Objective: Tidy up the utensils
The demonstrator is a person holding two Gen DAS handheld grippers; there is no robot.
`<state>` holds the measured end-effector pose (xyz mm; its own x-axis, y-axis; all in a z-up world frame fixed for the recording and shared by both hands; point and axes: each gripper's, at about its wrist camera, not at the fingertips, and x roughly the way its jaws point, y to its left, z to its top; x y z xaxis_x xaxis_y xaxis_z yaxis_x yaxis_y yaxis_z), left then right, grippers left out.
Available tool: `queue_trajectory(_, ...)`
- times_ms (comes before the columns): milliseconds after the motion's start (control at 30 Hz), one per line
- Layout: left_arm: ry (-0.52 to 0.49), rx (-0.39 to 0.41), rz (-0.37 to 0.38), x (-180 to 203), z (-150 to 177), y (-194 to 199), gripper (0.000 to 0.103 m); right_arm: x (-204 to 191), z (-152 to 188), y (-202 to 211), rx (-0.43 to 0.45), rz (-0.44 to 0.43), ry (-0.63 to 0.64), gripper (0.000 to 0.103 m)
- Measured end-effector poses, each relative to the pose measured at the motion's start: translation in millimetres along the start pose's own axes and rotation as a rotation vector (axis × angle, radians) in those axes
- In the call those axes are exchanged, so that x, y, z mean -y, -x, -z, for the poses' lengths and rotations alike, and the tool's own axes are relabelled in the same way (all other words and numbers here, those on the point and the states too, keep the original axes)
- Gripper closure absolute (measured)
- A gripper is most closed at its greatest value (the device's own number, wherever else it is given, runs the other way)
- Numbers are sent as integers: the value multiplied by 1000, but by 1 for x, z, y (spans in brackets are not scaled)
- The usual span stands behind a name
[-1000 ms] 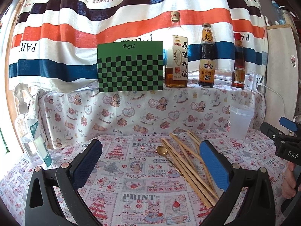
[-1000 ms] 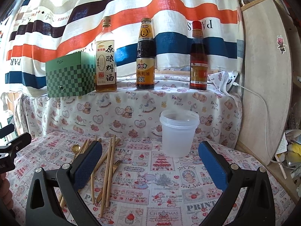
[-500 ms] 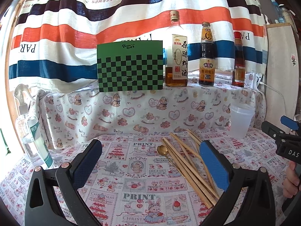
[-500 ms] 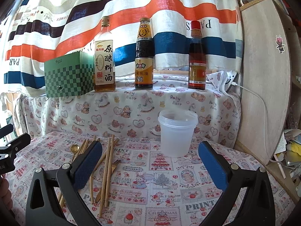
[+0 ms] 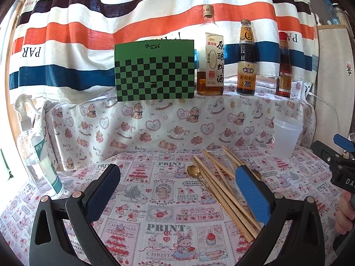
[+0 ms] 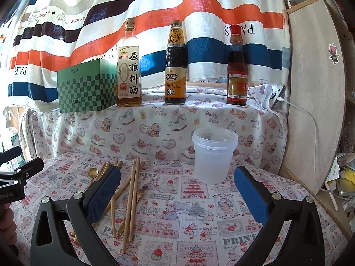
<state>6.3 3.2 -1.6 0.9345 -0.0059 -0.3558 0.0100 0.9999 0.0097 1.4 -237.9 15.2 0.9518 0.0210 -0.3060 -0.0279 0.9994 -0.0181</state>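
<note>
Left gripper [image 5: 177,190] and right gripper [image 6: 177,190]: jaws spread wide, nothing held, both above the cloth [image 6: 199,221]. Chopsticks [image 6: 133,199] lie loose in a fan on the cloth, overlapping a gold spoon [image 5: 192,170] and fork [image 6: 139,194]. The left gripper's blue pad covers part of the pile. Cup [image 6: 214,155] stands upright just right of the pile, apart from it. Spray bottle [image 5: 36,153] far left. On the ledge behind: green box [image 5: 155,71], three bottles [image 6: 175,66], striped curtain [image 5: 111,11].

Daylight glowed through the striped curtain [image 5: 155,22] beyond the fingers; both views were sharp, edges bowed, corners dark.
</note>
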Motion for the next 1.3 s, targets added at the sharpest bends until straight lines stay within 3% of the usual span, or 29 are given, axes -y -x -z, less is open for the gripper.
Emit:
queue_trajectory(200, 4, -82, 7, -4, 3, -13, 0, 1, -2, 0, -15, -13, -3, 0)
queue_trajectory(500, -33, -45, 4, 3, 2, -4, 0, 5, -4, -3, -54, -45, -28, 8)
queue_trajectory(700, -27, -10, 5, 2, 1, 1, 0, 7, -1, -15, -151, -159, -69, 26)
queue_trajectory(900, 0, 6, -3, -2, 0, 3, 0, 15, 5, -33, -270, -234, -156, 55)
queue_trajectory(967, 11, 2, -2, -4, 0, 2, 0, 17, 8, -39, -304, -236, -174, 70)
queue_trajectory(1133, 31, -14, -3, -8, 1, -1, 0, 8, 15, -47, -386, -283, -146, 72)
queue_trajectory(1300, 47, -33, -20, -12, 1, -5, 0, -17, 26, -50, -445, -268, -7, 72)
